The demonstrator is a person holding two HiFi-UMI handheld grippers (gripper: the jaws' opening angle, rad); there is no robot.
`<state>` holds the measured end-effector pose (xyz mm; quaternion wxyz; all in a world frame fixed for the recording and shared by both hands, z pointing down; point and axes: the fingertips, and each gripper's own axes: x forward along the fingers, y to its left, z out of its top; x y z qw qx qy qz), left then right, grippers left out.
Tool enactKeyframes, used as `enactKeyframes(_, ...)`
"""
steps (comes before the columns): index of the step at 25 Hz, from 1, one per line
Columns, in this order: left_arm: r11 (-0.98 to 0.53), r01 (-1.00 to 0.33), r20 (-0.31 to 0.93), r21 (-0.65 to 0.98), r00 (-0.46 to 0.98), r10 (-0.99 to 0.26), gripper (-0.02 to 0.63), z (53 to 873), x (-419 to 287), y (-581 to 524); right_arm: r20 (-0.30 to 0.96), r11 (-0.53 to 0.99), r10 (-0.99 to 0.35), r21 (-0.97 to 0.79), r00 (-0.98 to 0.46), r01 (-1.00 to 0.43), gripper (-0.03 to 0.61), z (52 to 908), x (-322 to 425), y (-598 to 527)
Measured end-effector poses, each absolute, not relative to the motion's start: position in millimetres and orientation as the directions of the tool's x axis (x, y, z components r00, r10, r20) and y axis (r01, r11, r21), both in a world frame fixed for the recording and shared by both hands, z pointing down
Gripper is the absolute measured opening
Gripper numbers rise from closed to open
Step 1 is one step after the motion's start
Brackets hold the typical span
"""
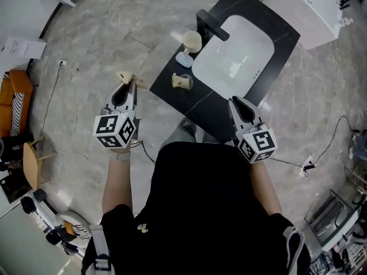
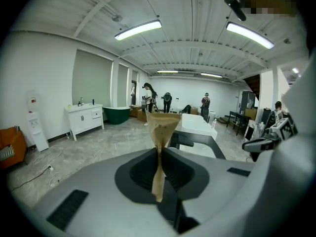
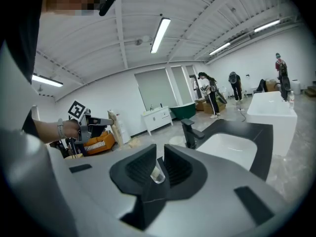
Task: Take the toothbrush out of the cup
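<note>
The left gripper (image 1: 129, 85) is clamped on a tan strip (image 2: 159, 147); the right gripper (image 1: 237, 101) is closed. The approach is judged in hand: the cup (image 1: 182, 81), upper centre, must be reached with jaws opened.

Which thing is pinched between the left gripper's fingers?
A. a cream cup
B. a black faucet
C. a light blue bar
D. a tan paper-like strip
D: in the left gripper view, the left gripper has its fingers closed on a tan paper-like strip that flares out above them.
</note>
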<state>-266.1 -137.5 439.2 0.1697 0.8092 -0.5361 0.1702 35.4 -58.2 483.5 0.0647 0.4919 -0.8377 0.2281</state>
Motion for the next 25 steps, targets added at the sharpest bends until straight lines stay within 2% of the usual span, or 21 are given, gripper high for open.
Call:
enactKeyframes(10,-0.265,-0.950,0.521,0.165,0.312,-0.794,0.043,473,-295,-79,0.378,0.590,-0.644,-0.308,-0.666,-0.746,0.067,523,-53,-83)
enactKeyframes(18,-0.189,-0.960,0.565,0.207,0.275,-0.778,0.043,493,-308,-43,0.438,0.685,-0.541,-0.267,-0.718,-0.678,0.198,553,-104,-100)
enactKeyframes(25,-0.135,-0.966,0.582,0.223,0.243,-0.776,0.043,501,-317,-21,0.486,0.729,-0.504,-0.205,-0.714,-0.653,0.216,575,-125,-114)
